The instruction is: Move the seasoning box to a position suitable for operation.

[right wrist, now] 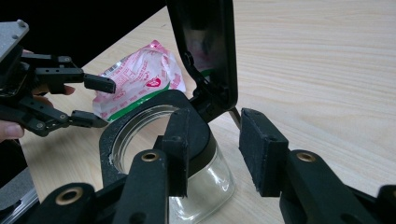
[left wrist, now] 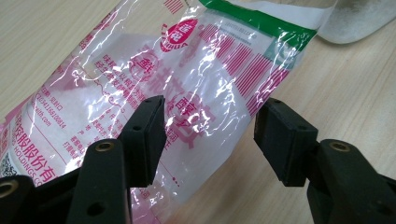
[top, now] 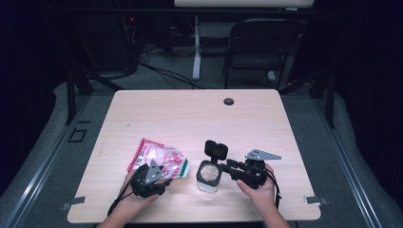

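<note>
A clear plastic bag (top: 159, 157) with pink print and a green stripe lies flat at the table's front left, full of white powder (left wrist: 140, 79). My left gripper (top: 161, 175) hovers at its near end; its jaws (left wrist: 210, 135) stand open, one over the bag, the other beside its edge. To the right stands a square glass jar (top: 208, 175) with a black collar (right wrist: 112, 140) and a flip lid (right wrist: 205, 46) raised upright. My right gripper (top: 227, 170) is at the jar's right side, open (right wrist: 212, 149), with the collar's corner between the jaws but not pressed. The left gripper (right wrist: 108, 103) and bag (right wrist: 140, 79) show beyond.
The wooden table (top: 190, 118) has a cable hole (top: 229, 101) near its far edge. Behind it stand a black chair (top: 259, 45) and a white desk post (top: 196, 47). The jar sits close to the front edge, between both hands.
</note>
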{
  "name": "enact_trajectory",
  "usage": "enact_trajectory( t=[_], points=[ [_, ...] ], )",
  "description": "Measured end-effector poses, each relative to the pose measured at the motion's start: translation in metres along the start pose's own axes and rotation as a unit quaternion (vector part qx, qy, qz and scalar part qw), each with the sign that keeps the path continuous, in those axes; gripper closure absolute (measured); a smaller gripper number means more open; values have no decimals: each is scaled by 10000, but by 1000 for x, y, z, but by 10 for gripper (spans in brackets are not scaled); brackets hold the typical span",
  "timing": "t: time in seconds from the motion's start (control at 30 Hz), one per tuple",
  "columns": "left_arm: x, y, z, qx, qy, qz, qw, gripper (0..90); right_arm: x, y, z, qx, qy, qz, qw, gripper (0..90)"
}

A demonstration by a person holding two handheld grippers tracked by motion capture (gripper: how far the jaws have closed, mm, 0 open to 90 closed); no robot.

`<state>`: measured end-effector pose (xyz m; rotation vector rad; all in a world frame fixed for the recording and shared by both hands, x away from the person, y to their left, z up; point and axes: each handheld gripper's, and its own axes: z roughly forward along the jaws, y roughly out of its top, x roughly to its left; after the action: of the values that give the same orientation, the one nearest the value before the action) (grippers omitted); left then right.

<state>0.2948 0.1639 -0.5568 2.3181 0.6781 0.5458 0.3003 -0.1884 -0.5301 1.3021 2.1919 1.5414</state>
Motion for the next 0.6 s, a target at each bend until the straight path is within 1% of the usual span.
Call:
enact_trajectory(
  t=[0.13,0.33,0.4,0.47,0.5,0.6],
  points=[
    [1,1,2,-33,56,-18,10000,434,0,-2,-2,-12,-16,24,10000,632],
    [5,4,6,-61,14,-71,10000,430,-1,-4,-7,-45,-72,70,9999,629],
    [5,5,7,-53,20,-53,10000,430,-2,-5,-10,-95,-95,94,9999,628],
    [4,7,9,-45,68,-26,10000,429,-2,-6,-12,-105,-139,112,9998,628],
    [4,8,10,-47,94,-17,9999,426,-3,-7,-13,-158,-142,141,9997,628],
    [2,10,13,16,185,114,9998,416,-4,-9,-18,-146,-184,142,9996,627]
  ],
)
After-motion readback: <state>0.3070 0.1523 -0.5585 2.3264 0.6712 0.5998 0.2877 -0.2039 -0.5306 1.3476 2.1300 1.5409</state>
